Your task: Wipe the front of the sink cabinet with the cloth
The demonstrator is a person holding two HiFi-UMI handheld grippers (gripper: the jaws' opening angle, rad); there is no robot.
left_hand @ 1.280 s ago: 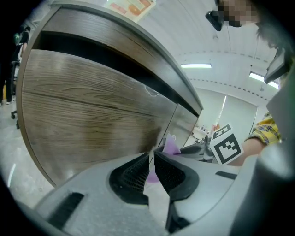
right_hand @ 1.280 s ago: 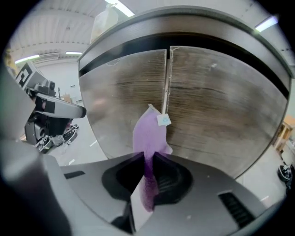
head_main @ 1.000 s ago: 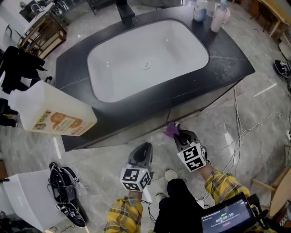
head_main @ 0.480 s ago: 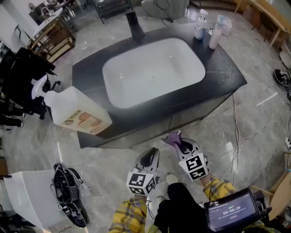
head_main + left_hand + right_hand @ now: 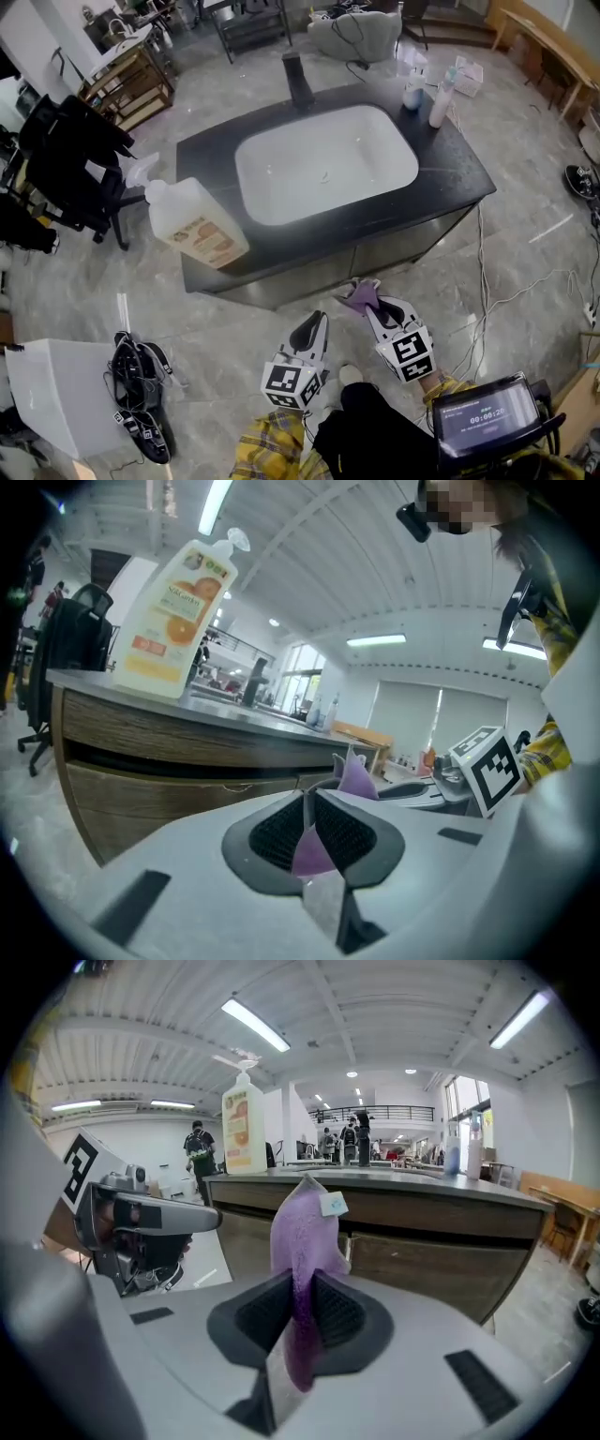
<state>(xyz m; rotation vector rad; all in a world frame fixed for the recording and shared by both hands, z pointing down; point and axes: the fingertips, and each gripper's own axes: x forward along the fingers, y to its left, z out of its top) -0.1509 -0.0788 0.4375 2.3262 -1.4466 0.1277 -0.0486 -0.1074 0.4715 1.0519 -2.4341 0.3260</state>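
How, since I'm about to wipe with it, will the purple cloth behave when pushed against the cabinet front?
Probably floppy: the purple cloth stands from the right gripper in a soft, creased fold. Likely light, as a narrow pinch holds it up. It should flatten against the cabinet front rather than push back.

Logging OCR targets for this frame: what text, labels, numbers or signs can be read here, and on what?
"00:00:20" on the screen at the lower right of the head view; last digit unsure.
Label of the pump bottle: orange fruit pictures, print too blurred to read.
White tag on the cloth: blue mark, too small to read.
Both marker cubes: square patterns, no words.
The small bottles at the back: unreadable.
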